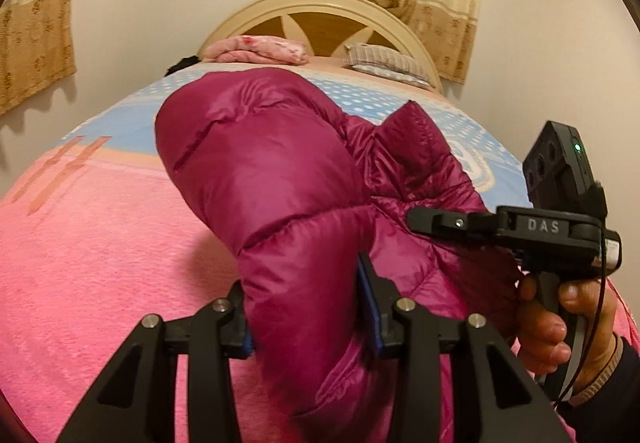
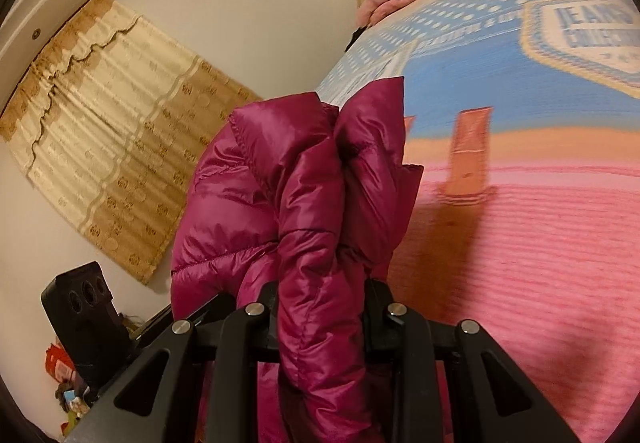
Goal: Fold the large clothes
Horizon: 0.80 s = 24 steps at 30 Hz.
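A puffy magenta down jacket (image 1: 280, 183) is lifted in a bunch above the bed's pink and blue blanket (image 1: 100, 243). My left gripper (image 1: 306, 315) is shut on a thick padded fold of it, which bulges between the blue pads. The right gripper (image 1: 424, 219), held by a hand (image 1: 548, 327), reaches into the jacket's right side in the left wrist view. Seen from the right wrist, the right gripper (image 2: 320, 303) is shut on another bunched fold of the jacket (image 2: 304, 183), which rises above the fingers. The lower part of the jacket is hidden behind the grippers.
A cream headboard (image 1: 316, 15) stands at the far end, with a folded pink quilt (image 1: 260, 49) and a striped pillow (image 1: 384, 63) in front of it. Beige curtains (image 2: 112, 123) hang on the walls. Small clutter (image 2: 60, 375) lies on the floor beside the bed.
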Motion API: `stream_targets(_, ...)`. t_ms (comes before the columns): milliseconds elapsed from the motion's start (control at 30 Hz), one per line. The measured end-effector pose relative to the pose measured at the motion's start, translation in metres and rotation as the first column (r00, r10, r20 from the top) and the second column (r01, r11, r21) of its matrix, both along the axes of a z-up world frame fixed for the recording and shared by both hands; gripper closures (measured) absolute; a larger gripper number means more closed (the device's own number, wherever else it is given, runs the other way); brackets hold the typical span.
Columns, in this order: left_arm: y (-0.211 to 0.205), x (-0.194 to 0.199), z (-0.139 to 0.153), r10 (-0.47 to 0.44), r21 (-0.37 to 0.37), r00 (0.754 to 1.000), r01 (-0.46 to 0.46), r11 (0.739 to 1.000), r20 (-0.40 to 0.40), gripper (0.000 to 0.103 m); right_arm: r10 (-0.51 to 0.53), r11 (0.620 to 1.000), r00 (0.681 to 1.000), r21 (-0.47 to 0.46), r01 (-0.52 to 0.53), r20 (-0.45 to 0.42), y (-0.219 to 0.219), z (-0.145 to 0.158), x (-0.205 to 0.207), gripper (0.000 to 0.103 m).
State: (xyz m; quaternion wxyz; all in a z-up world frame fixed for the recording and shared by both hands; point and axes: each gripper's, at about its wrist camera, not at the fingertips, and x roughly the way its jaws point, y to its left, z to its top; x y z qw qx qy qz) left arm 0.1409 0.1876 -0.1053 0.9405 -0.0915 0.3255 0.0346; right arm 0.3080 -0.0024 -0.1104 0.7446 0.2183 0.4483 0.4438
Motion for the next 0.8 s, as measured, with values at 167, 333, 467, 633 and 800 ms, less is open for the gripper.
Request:
stream_targets(167,0.028,-0.009,-0.002,0.068,0.009,0.998,-0.068,0.998,-0.003,0.061,0.068,0.998,0.998,0.007,-0.068,-0.003,0.051,0.001,0.001,0.078)
stream_targets(333,0.056,-0.013,-0.013,0.125,0.002,0.992,-0.125,0.992,-0.030,0.061,0.131,0.991,0.991,-0.010,-0.131,-0.010,0.097,-0.004,-0.001,0.078)
stream_targets(467,0.069,-0.022,-0.026,0.136,-0.002,0.989,-0.137,0.991,-0.051,0.061,0.153,0.988,0.988,-0.025,-0.153,-0.023,0.118,-0.015,0.000,0.078)
stream_targets(633,0.073,-0.016,-0.046,0.163,0.008,0.983,-0.163,0.987,-0.089,0.051,0.131,0.989,0.990,-0.056,-0.133,-0.053,0.122,-0.035,0.006,0.078)
stream_targets(800,0.077,-0.015,-0.059,0.190,-0.005,0.975,-0.191,0.981,-0.119,0.031,0.091,0.992,0.991,-0.077,-0.098,-0.096,0.115,-0.051,0.016,0.078)
